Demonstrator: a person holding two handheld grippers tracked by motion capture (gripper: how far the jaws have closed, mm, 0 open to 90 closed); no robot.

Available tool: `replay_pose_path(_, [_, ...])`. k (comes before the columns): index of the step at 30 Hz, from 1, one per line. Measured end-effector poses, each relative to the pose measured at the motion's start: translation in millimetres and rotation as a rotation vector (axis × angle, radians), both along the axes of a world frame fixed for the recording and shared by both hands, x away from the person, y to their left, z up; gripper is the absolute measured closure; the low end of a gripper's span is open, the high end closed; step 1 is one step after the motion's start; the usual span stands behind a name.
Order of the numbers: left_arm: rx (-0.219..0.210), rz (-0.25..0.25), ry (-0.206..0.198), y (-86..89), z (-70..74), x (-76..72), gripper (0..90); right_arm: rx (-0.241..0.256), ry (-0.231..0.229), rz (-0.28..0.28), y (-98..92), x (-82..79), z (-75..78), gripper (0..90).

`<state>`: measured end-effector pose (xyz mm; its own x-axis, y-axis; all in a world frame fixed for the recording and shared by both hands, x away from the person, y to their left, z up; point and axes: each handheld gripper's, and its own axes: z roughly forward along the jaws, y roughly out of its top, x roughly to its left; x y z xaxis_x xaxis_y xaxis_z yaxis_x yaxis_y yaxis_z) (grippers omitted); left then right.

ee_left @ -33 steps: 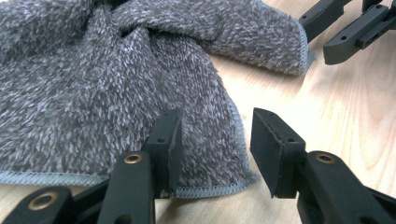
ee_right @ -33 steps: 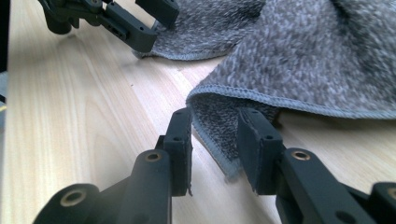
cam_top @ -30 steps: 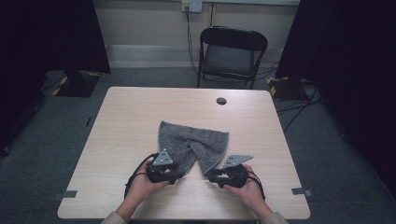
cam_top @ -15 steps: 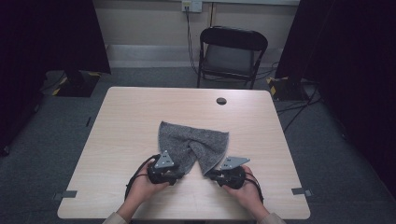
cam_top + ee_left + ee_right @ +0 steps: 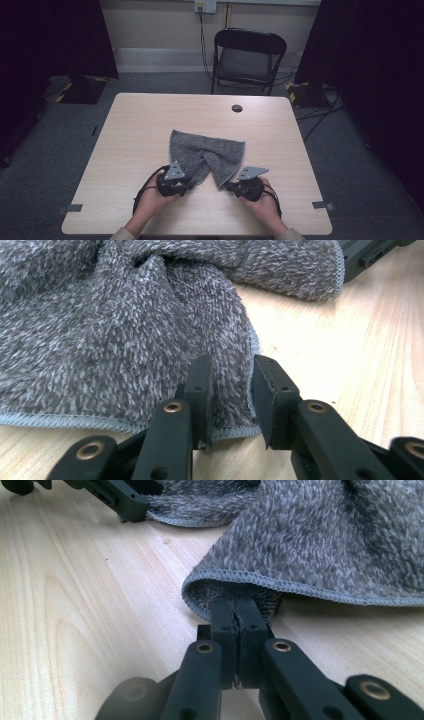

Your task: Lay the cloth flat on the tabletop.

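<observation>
Towel (image 5: 207,155) corners are met by both grippers on the table (image 5: 130,130). One hem is straddled by the parted left gripper (image 5: 231,390); the other is pinched by the clenched right gripper (image 5: 239,611).

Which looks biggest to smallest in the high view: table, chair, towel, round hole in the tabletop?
1. table
2. chair, though it stands farther back, so its look may mislead
3. towel
4. round hole
</observation>
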<state>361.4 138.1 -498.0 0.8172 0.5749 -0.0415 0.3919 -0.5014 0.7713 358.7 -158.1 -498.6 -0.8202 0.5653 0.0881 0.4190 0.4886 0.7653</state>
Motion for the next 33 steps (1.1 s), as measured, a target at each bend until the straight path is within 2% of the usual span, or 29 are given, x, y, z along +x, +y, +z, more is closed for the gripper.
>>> replay_pose_path(6, [-0.027,0.017,0.043,3.5,0.4,1.3,82.3,0.064,0.036,-0.003,-4.3,1.6,0.5,89.4])
replay_pose_path(9, [-0.029,0.018,0.065,3.4,1.3,1.1,84.6,0.072,0.037,-0.005,-5.5,1.9,1.9,89.5])
replay_pose_path(12, [-0.028,0.013,0.097,3.7,3.2,1.0,85.5,0.104,0.037,-0.015,-10.3,2.8,7.3,89.6])
replay_pose_path(14, [-0.028,0.010,0.099,4.0,3.3,0.8,85.9,0.110,0.036,-0.019,-12.0,3.2,8.8,89.7])
replay_pose_path(16, [-0.020,0.004,0.098,4.9,4.9,0.7,86.1,0.139,0.039,-0.038,-18.0,4.4,12.6,89.7])
replay_pose_path(20, [-0.035,0.012,0.103,7.7,8.7,0.5,86.4,0.178,0.044,-0.067,-27.3,6.6,15.7,89.7])
replay_pose_path(33, [-0.064,0.029,0.080,24.0,22.3,0.5,86.6,0.238,0.052,-0.144,-50.5,11.9,21.0,89.7])
